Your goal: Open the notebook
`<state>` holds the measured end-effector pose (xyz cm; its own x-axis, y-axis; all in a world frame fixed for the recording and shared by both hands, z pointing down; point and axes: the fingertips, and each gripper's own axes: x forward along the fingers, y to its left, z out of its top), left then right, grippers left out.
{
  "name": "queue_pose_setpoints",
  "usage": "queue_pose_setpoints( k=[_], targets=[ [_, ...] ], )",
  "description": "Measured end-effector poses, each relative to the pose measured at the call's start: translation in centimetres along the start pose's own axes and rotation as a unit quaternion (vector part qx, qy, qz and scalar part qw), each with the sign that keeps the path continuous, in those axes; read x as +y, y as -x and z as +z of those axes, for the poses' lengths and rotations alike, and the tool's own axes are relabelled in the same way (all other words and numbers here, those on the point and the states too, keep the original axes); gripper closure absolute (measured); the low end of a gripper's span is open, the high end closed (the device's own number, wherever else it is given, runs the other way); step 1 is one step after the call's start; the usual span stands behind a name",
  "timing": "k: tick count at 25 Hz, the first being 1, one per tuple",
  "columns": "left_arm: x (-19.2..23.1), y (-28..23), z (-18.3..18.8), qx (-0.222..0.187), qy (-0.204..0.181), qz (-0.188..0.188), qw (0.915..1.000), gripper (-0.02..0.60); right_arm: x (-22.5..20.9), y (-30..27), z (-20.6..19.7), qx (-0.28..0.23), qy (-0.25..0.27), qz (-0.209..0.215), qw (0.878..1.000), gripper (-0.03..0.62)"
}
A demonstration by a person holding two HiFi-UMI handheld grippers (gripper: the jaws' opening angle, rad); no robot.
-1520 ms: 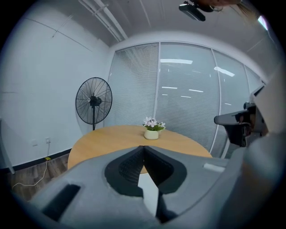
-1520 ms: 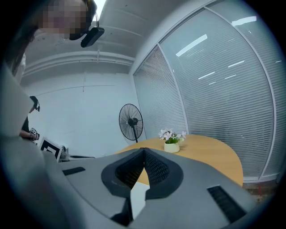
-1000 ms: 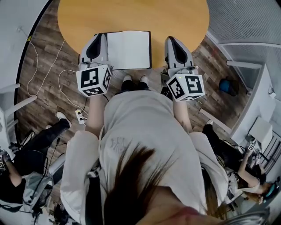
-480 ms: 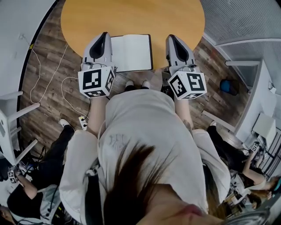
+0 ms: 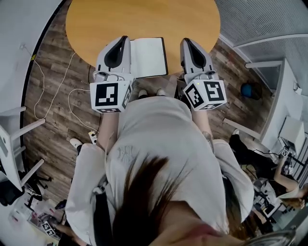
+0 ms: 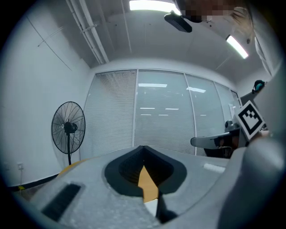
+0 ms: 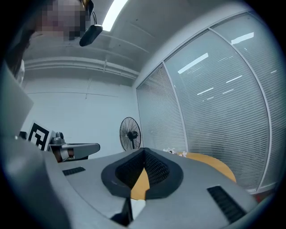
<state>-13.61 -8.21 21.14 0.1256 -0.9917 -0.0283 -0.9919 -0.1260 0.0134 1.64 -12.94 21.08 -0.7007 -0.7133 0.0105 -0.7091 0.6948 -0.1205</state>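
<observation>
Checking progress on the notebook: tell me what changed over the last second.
The left tool rose toward the camera and shifted right, so in the head view it now covers the left edge of the notebook. The right tool shifted only slightly. Nothing was gripped or released: both tools stay shut and empty, and the notebook still lies open on the table.

Floor: dark wood planks (image 5: 48, 120), white cable (image 5: 57, 77) lying loose across them | Furniture: round table (image 5: 144, 19), orange-brown top; white chair (image 5: 14, 139) at left edge; standing fan (image 6: 68, 126) by the windows | Walls: plain white wall (image 6: 31, 89); glass panels with closed blinds (image 6: 163, 116) | Light: ceiling strip lamps (image 6: 151, 5) lit, reflected in the glass
</observation>
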Motion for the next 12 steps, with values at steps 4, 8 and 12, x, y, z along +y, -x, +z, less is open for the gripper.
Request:
queue_pose_setpoints(
  k=[4,8,12],
  targets=[
    [-1.5,0.1,0.7,-0.011,-0.001,-0.016,0.9998,0.565,-0.2,0.6,-0.1,0.0,0.002,-0.007,1.0,0.592],
    [-2.5,0.2,0.6,-0.012,-0.004,-0.029,0.9995,0.565,-0.1,1.5,-0.5,0.004,0.001,-0.016,1.0,0.592],
    [-3.0,0.4,0.5,-0.014,-0.006,-0.038,0.9992,0.565,-0.1,2.2,-0.6,0.002,0.004,-0.022,1.0,0.592]
  ],
)
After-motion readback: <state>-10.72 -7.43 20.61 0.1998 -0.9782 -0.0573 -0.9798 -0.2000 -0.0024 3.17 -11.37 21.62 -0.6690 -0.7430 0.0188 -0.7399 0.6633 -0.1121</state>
